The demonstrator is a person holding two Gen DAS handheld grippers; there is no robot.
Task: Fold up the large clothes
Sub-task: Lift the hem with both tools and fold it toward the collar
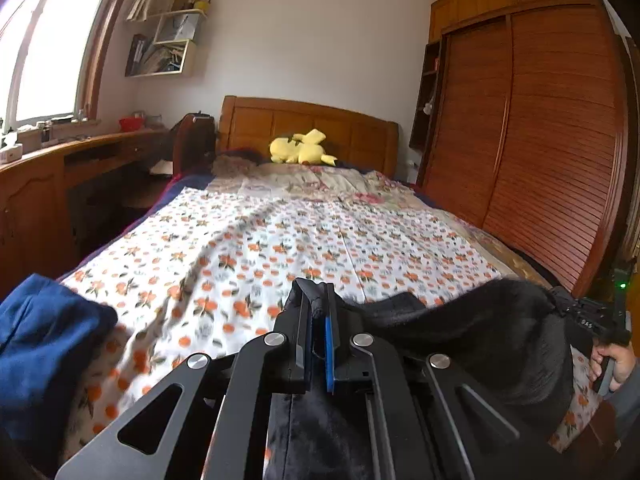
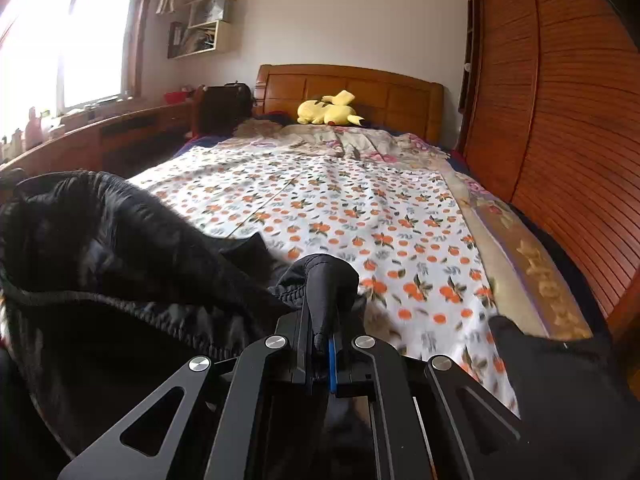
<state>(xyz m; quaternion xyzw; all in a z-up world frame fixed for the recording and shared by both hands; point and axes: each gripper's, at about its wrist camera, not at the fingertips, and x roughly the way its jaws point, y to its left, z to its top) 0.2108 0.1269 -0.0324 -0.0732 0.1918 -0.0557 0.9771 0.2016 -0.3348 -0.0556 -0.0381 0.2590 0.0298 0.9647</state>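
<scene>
Garment [image 2: 120, 248], black, large, is hanging bunched across the lower frame above the orange-print sheet [image 2: 360, 208]; left gripper [image 1: 319, 312] and right gripper [image 2: 326, 312] are each clenching an edge. No fold made yet; spreading comes first

Matt black cloth garment [image 2: 132, 240]; glossy wooden wardrobe [image 1: 552, 140]

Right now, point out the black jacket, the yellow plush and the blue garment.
black jacket [image 2: 132, 232]: right wrist view, on its bunched body.
yellow plush [image 1: 298, 150]: left wrist view, on its body.
blue garment [image 1: 44, 340]: left wrist view, on its folds.
</scene>
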